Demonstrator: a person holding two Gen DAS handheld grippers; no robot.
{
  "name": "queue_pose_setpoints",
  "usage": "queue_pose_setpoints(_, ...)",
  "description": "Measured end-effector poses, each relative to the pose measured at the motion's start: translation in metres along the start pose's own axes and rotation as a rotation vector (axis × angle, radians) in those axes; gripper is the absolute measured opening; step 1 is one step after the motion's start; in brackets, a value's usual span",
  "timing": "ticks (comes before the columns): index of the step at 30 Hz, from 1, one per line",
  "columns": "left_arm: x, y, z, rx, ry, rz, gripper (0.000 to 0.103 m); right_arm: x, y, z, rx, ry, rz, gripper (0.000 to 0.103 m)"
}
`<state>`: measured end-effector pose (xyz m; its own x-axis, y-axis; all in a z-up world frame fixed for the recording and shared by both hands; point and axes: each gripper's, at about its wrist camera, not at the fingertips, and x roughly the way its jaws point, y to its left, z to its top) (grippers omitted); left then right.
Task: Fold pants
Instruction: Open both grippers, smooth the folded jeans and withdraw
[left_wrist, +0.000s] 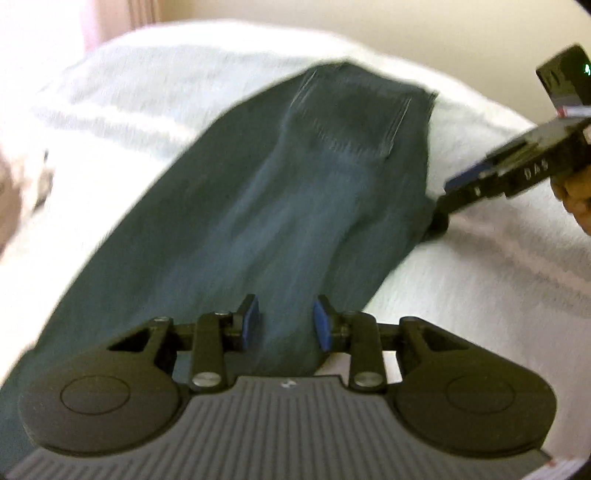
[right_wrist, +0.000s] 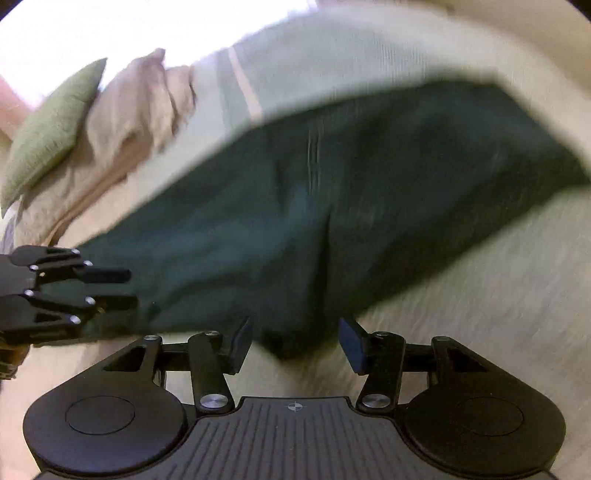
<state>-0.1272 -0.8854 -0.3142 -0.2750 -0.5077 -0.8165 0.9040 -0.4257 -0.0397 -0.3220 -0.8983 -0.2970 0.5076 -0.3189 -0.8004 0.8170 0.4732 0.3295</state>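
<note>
Blurred dark pants (left_wrist: 280, 192) on bed (left_wrist: 480, 280), hems cut off

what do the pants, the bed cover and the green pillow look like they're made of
Pants: likely denim, matte dark blue-green, with pale stitch lines around a back pocket and faded streaks.
Bed cover: a soft woven or knit textile, off-white, matte, with faint paler stripes; blur hides the weave.
Green pillow: coarse woven fabric, matte olive, with a slightly nubby surface.
</note>
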Motion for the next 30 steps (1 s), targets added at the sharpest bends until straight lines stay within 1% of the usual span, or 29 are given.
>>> queue_pose_setpoints(2, 0.009, -0.011, 0.017, -0.005, -0.037, -0.027, 0.028, -0.006, -0.005, 0.026, -0.039, -0.056, -0.029, 0.050)
queue_pose_setpoints(3, 0.017, -0.019, 0.026, -0.005, -0.052, -0.040, 0.028, -0.004, -0.008, 0.041, -0.069, -0.068, -0.039, 0.050)
queue_pose_setpoints(5, 0.033, -0.034, 0.041, 0.006, -0.075, -0.047, 0.028, 0.016, -0.012, 0.069, -0.143, -0.075, -0.054, 0.050)
queue_pose_setpoints(7, 0.057, -0.044, 0.049, -0.004, -0.063, -0.058, 0.028, 0.044, -0.022, 0.086, -0.212, -0.058, -0.021, 0.050)
queue_pose_setpoints(8, 0.073, -0.044, 0.048, -0.009, -0.038, -0.054, 0.028, 0.062, -0.029, 0.095, -0.219, -0.027, 0.015, 0.050)
queue_pose_setpoints(9, 0.084, -0.042, 0.045, -0.008, -0.008, -0.036, 0.028, 0.081, -0.039, 0.104, -0.221, 0.000, 0.040, 0.050)
queue_pose_setpoints(10, 0.087, -0.034, 0.039, -0.012, 0.007, -0.026, 0.029, 0.094, -0.048, 0.111, -0.234, 0.020, 0.031, 0.050)
queue_pose_setpoints(11, 0.086, -0.022, 0.030, -0.038, 0.013, -0.024, 0.034, 0.101, -0.059, 0.116, -0.247, 0.021, -0.008, 0.050)
queue_pose_setpoints(12, 0.081, -0.010, 0.020, -0.073, 0.016, -0.021, 0.037, 0.101, -0.072, 0.120, -0.252, 0.005, -0.046, 0.050)
queue_pose_setpoints(13, 0.075, 0.005, 0.010, -0.111, 0.024, -0.004, 0.037, 0.096, -0.088, 0.122, -0.243, -0.014, -0.065, 0.050)
queue_pose_setpoints(14, 0.067, 0.019, -0.001, -0.136, 0.036, 0.017, 0.037, 0.091, -0.106, 0.124, -0.226, -0.029, -0.106, 0.050)
queue_pose_setpoints(15, 0.058, 0.034, -0.014, -0.158, 0.054, 0.048, 0.037, 0.087, -0.120, 0.125, -0.219, -0.037, -0.160, 0.050)
queue_pose_setpoints(16, 0.048, 0.050, -0.027, -0.184, 0.079, 0.101, 0.035, 0.082, -0.135, 0.126, -0.206, -0.046, -0.213, 0.042)
queue_pose_setpoints(17, 0.038, 0.065, -0.040, -0.204, 0.117, 0.157, 0.033, 0.077, -0.145, 0.126, -0.187, -0.045, -0.194, 0.041)
queue_pose_setpoints(18, 0.029, 0.078, -0.051, -0.212, 0.143, 0.201, 0.033, 0.073, -0.147, 0.126, -0.175, -0.045, -0.220, 0.041)
queue_pose_setpoints(19, 0.018, 0.091, -0.065, -0.227, 0.167, 0.246, 0.033, 0.068, -0.142, 0.124, -0.186, -0.049, -0.294, 0.041)
queue_pose_setpoints(20, 0.007, 0.102, -0.075, -0.244, 0.185, 0.283, 0.033, 0.064, -0.131, 0.121, -0.208, -0.066, -0.309, 0.041)
queue_pose_setpoints(21, -0.004, 0.111, -0.085, -0.258, 0.190, 0.315, 0.033, 0.056, -0.115, 0.118, -0.225, -0.092, -0.265, 0.041)
queue_pose_setpoints(23, -0.024, 0.127, -0.102, -0.281, 0.194, 0.353, 0.033, 0.048, -0.077, 0.104, -0.269, -0.130, -0.179, 0.041)
queue_pose_setpoints(24, -0.030, 0.132, -0.109, -0.285, 0.205, 0.377, 0.032, 0.050, -0.053, 0.094, -0.300, -0.131, -0.127, 0.041)
queue_pose_setpoints(26, -0.042, 0.146, -0.132, -0.299, 0.228, 0.399, 0.031, 0.064, -0.011, 0.072, -0.362, -0.095, -0.058, 0.041)
queue_pose_setpoints(28, -0.054, 0.157, -0.156, -0.328, 0.235, 0.398, 0.032, 0.083, 0.021, 0.045, -0.413, -0.034, -0.019, 0.041)
queue_pose_setpoints(29, -0.060, 0.162, -0.165, -0.331, 0.232, 0.400, 0.032, 0.095, 0.032, 0.030, -0.428, 0.008, -0.023, 0.042)
queue_pose_setpoints(30, -0.065, 0.165, -0.176, -0.327, 0.230, 0.404, 0.032, 0.102, 0.039, 0.018, -0.432, 0.034, -0.046, 0.042)
